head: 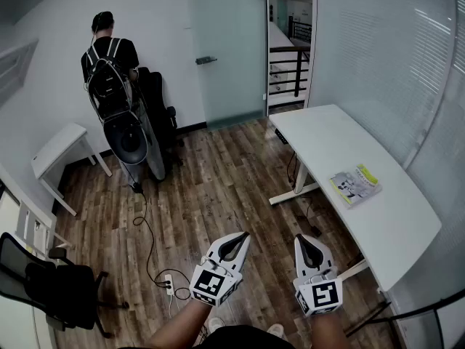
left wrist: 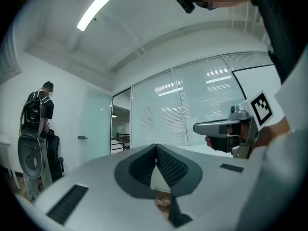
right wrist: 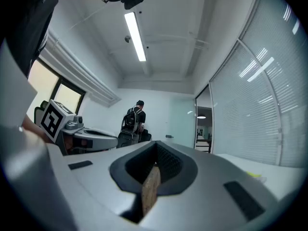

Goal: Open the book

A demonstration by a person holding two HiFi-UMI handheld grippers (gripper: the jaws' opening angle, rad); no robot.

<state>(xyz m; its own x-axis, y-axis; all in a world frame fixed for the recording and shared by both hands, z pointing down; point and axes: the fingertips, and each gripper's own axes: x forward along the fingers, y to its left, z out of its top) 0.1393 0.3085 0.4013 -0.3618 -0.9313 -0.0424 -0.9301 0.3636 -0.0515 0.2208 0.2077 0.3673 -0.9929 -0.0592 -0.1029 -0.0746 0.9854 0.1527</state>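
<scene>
Closed book (head: 355, 184) lying near worktop (head: 341, 133) edge
Shut, empty left claw (head: 243, 236) and right claw (head: 300, 239) are hovering over open floor (head: 218, 187).

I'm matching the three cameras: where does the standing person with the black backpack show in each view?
Head view: the standing person with the black backpack is at upper left, back turned.
Left gripper view: at the far left edge.
Right gripper view: near the centre.
Shared landmark: the frosted glass door, picture-right of that person in every view.

White table (head: 341, 140), yellow-and-white book (head: 355, 185), brown wood-plank floor (head: 218, 202), black backpack (head: 105, 78), pale green door (head: 225, 49)
</scene>
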